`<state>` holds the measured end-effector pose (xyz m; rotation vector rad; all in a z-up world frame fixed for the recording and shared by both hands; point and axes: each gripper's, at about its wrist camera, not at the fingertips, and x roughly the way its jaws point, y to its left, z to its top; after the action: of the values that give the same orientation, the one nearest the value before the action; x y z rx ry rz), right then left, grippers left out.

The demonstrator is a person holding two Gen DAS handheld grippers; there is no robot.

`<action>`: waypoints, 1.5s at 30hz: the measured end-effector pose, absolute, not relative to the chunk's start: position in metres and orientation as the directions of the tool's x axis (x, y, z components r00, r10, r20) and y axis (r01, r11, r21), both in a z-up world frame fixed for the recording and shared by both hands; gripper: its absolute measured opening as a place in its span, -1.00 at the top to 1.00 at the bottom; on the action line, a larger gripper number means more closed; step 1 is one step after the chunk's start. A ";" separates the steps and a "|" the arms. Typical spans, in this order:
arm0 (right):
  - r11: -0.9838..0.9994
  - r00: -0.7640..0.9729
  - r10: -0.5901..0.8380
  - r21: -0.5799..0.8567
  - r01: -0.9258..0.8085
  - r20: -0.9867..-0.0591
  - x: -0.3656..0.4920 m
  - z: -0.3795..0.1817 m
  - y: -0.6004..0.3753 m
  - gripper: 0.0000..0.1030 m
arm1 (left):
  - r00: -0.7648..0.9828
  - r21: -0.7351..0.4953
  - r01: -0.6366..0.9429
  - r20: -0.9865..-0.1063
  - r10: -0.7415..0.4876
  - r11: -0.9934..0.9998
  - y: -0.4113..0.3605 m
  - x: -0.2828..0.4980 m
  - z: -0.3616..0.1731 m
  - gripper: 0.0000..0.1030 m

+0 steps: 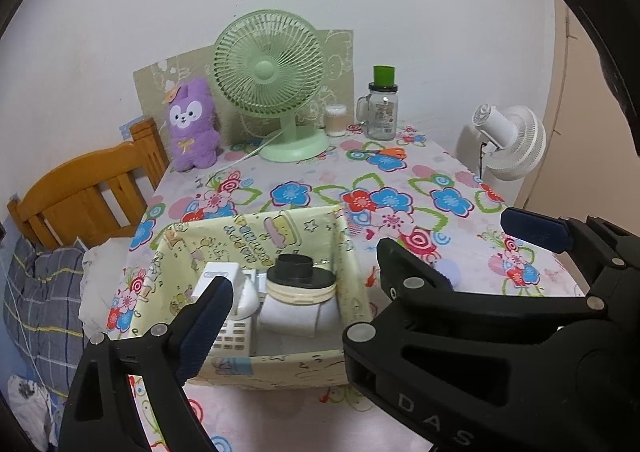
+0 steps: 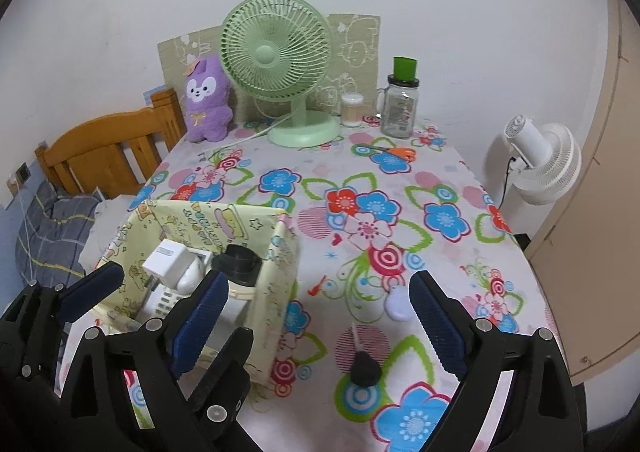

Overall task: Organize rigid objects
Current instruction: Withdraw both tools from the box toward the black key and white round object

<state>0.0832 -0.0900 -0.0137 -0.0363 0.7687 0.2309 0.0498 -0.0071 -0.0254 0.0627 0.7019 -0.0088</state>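
Observation:
A yellow cartoon-print box (image 1: 224, 240) (image 2: 276, 292) stands on the near left of the floral table. It holds a white jar with a black lid (image 1: 300, 276), a white plug adapter (image 1: 218, 272) and a white keypad remote (image 1: 236, 336). My left gripper (image 1: 320, 288) hangs open over the box with nothing between its pads. To the box's right my right gripper (image 2: 316, 278) is open and empty above the cloth. Their inner fingers overlap. A black puff on a pink stick (image 2: 364, 368) and a lilac oval (image 2: 396, 304) lie loose between the right fingers.
At the back stand a green desk fan (image 2: 276, 59), a purple plush (image 2: 208, 99), a swab pot (image 2: 352, 107) and a glass mug jar with a green cap (image 2: 398, 103). Orange scissors (image 2: 394, 152) lie before the jar. A wooden bedhead (image 1: 92, 187) is left, a white fan (image 2: 540, 155) right.

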 end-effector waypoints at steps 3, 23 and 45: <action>0.980 0.706 0.167 0.034 -0.198 -0.688 0.080 -0.012 -0.099 -0.82 | 0.764 0.051 0.042 -0.645 0.000 0.998 -0.015 0.049 -0.025 -0.89; 0.990 0.709 0.105 0.009 -0.138 -0.697 0.065 -0.032 -0.150 -0.83 | 0.758 0.037 0.108 -0.650 -0.058 0.993 -0.066 0.039 -0.043 -0.96; 0.993 0.715 0.091 0.013 -0.113 -0.693 0.057 -0.082 -0.199 -1.00 | 0.719 0.024 0.173 -0.686 -0.110 0.985 -0.116 0.039 -0.093 -0.97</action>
<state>0.0571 -0.1994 -0.0817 -0.0309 0.7662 0.1131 0.0393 -0.1158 -0.0929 0.0890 0.7522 -0.1568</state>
